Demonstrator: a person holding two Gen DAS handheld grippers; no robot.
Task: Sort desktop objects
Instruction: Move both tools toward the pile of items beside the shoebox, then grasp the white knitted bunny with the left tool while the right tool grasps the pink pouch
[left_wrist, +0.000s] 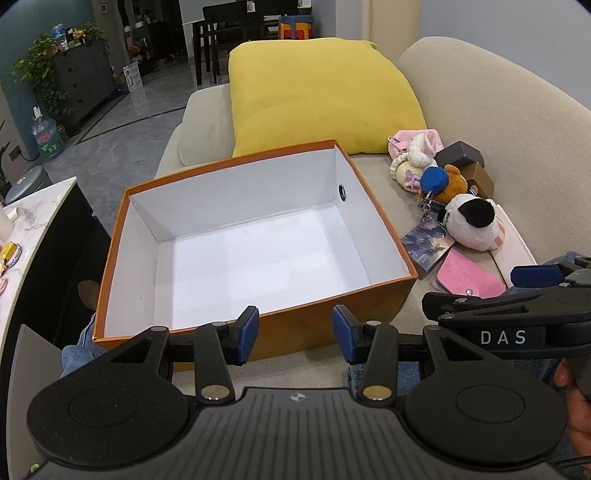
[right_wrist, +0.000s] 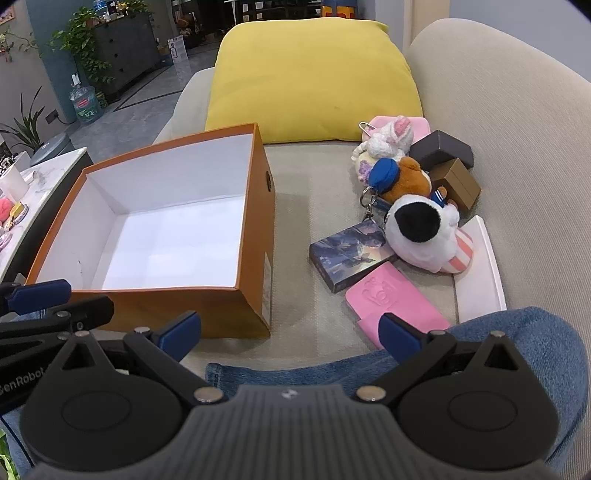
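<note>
An open orange box (left_wrist: 384, 291) (right_wrist: 255, 236) with a white, empty inside stands on the beige sofa seat. To its right lies a pile: a white and black plush (left_wrist: 471, 223) (right_wrist: 424, 232), a brown bear with a blue cap (left_wrist: 443, 181) (right_wrist: 402, 177), a white bunny plush (right_wrist: 388, 140), a dark picture box (right_wrist: 351, 254), a pink pouch (right_wrist: 391, 299), a black box (right_wrist: 441, 149) and a brown box (right_wrist: 456, 182). My left gripper (left_wrist: 295, 334) is open at the box's near wall. My right gripper (right_wrist: 290, 330) is open wide and empty, near the pink pouch.
A yellow cushion (left_wrist: 317, 96) leans behind the box. A white tray (right_wrist: 480, 266) lies under the pile's right side. The person's jeans (right_wrist: 517, 343) are at the front. A marble side table (left_wrist: 26, 221) with small items stands at left.
</note>
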